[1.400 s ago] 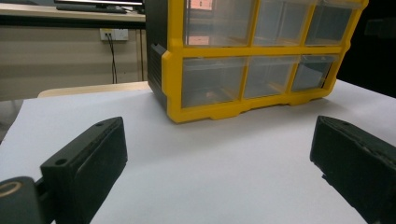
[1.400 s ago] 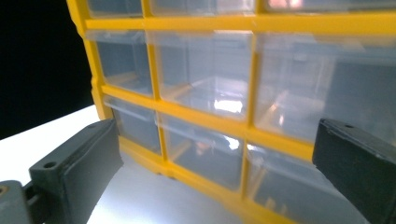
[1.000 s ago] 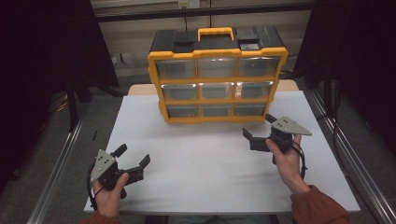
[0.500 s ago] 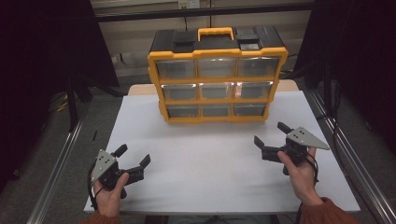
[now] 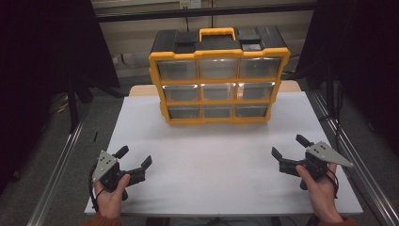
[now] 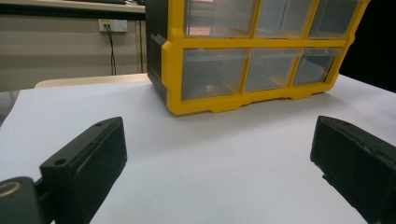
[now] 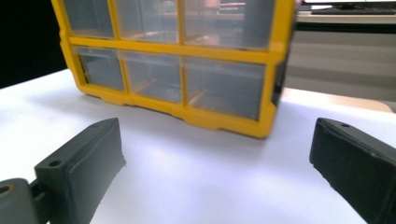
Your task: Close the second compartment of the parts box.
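A yellow and black drawer organizer (image 5: 217, 75) with clear drawers and a yellow handle stands upright at the far middle of the white table (image 5: 211, 160). Its drawers look shut. My left gripper (image 5: 134, 157) rests open near the front left corner, held by a hand, nothing between its jaws. My right gripper (image 5: 289, 148) is open near the front right, held low over the table, also empty. In the left gripper view the organizer (image 6: 252, 51) is ahead and to the right; in the right gripper view the organizer (image 7: 177, 60) is ahead and to the left.
Metal rails (image 5: 61, 160) run along both sides of the table. Dark curtains hang left and right, and a beige wall with a socket (image 6: 113, 24) lies behind. White tabletop stretches between the grippers and the organizer.
My right gripper has pulled back from beside the organizer's lower right toward the front right of the table. The left gripper has stayed put.
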Motion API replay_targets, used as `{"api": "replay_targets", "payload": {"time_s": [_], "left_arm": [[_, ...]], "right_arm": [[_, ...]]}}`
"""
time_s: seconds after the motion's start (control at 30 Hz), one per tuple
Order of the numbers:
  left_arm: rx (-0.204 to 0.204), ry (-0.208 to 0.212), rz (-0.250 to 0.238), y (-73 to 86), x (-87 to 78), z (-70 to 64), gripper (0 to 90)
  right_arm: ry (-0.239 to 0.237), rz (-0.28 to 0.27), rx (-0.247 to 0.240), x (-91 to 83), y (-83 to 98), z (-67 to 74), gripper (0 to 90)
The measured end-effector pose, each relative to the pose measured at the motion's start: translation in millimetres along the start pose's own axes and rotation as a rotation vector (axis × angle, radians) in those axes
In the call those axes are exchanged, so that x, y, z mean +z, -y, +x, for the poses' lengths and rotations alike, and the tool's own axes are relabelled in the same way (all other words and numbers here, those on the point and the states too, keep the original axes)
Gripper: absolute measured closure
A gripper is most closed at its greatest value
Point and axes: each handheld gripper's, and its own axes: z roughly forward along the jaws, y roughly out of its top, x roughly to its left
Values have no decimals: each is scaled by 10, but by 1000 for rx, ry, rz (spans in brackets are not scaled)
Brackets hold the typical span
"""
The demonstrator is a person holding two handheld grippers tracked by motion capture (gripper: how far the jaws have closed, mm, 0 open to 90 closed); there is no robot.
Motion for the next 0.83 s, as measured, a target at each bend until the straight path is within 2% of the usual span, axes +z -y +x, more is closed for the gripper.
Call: {"api": "replay_targets", "payload": {"time_s": [0.2, 0.3, 0.4, 0.5, 0.6, 0.7, 0.83], "left_arm": [[-3, 6, 5, 1, -3, -6, 40], [0, 8, 5, 4, -9, -9, 40], [-3, -8, 9, 14, -19, 8, 40], [-5, -12, 9, 23, -23, 21, 40], [8, -11, 13, 16, -19, 9, 39], [1, 8, 12, 17, 1, -2, 39], [-6, -6, 19, 6, 11, 2, 30]], "right_arm": [[33, 18, -4, -136, 104, -47, 21], [52, 35, -28, -180, 168, -59, 21], [69, 33, -35, -232, 191, -94, 21], [72, 42, -5, -274, 225, -107, 21], [66, 23, -7, -279, 217, -90, 18], [69, 17, 6, -266, 214, -95, 18], [80, 16, 14, -258, 216, -102, 18]]}}
